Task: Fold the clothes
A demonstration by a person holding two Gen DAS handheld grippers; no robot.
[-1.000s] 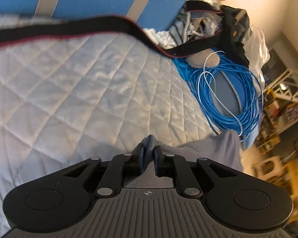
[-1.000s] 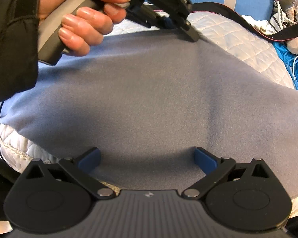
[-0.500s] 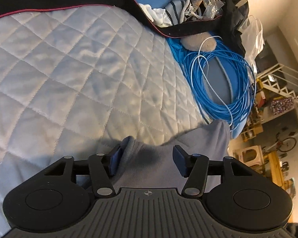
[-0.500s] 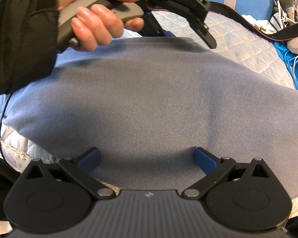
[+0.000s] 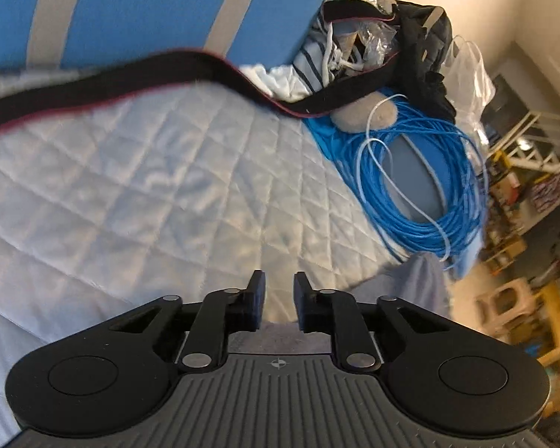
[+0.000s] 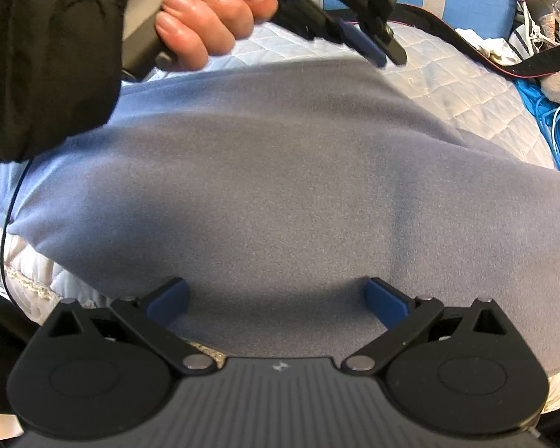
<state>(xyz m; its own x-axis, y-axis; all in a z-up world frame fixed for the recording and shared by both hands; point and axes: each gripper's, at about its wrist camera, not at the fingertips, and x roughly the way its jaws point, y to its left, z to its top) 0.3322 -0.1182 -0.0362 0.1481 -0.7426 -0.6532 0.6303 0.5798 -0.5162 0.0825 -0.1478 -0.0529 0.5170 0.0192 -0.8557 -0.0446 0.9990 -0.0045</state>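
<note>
— Quilted bedding (image 5: 160,194) lay beyond the left gripper (image 5: 279,298), its jaws closing on nothing, lifted off the cloth.

— And the grey-blue garment (image 6: 280,194)?

— Spread flat ahead of the right gripper (image 6: 276,298), whose jaws gaped wide above it.

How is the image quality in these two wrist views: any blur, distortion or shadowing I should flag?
Left wrist view: motion blur smears the black strap with red edging and the white quilted bedspread; fisheye bends the room's edges. Right wrist view: the grey-blue fleece garment is sharp, dark shadow just ahead of the right gripper; the person's hand is slightly soft.
</note>
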